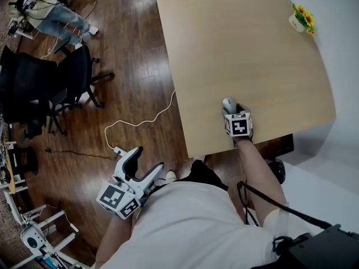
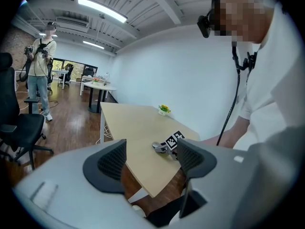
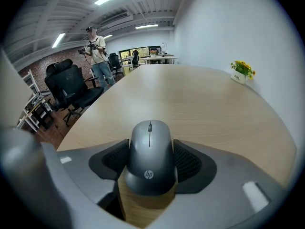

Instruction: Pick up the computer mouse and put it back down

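Observation:
A grey HP computer mouse [image 3: 149, 159] lies near the front edge of the pale wooden table [image 1: 241, 49]. In the head view the mouse [image 1: 228, 102] shows just ahead of the marker cube. My right gripper [image 3: 149, 162] is shut on it, with a ribbed pad against each side. I cannot tell whether the mouse rests on the wood or is slightly off it. My left gripper [image 1: 147, 160] hangs open and empty over the floor, left of the table. From the left gripper view, that gripper [image 2: 151, 159] looks toward the mouse [image 2: 156, 145] and the right gripper's cube.
A small pot of yellow flowers [image 1: 300, 18] stands at the table's far right corner. Black office chairs [image 1: 50, 83] and a white cable [image 1: 140, 122] occupy the wooden floor at left. Another person [image 1: 50, 13] stands at the far left.

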Motion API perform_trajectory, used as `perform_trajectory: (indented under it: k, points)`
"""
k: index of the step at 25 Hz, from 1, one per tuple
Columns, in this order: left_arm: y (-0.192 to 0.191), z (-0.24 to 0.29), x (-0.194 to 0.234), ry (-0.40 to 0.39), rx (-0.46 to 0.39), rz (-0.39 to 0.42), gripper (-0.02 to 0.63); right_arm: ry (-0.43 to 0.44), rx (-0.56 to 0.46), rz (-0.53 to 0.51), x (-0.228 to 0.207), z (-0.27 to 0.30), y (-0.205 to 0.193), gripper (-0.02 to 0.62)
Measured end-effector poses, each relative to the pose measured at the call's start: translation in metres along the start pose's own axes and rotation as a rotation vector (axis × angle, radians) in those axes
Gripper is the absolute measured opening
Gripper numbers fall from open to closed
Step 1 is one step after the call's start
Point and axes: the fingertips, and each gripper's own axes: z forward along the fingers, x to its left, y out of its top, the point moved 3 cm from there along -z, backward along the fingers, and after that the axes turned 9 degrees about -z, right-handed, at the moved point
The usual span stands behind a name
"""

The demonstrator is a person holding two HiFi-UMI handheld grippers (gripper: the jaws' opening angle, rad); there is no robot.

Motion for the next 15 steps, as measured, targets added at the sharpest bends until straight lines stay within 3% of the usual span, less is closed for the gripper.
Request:
perform_trajectory:
  k: [8, 15]
  points:
    - [-0.006, -0.028, 0.011, -0.056, -0.023, 0.025, 0.318, -0.023, -0.041, 0.017, 0.018, -0.041, 0.012, 0.293]
    - [-0.015, -0.061, 0.02, -0.152, -0.054, 0.059, 0.318, -0.04, -0.144, 0.034, 0.062, -0.142, 0.03, 0.293]
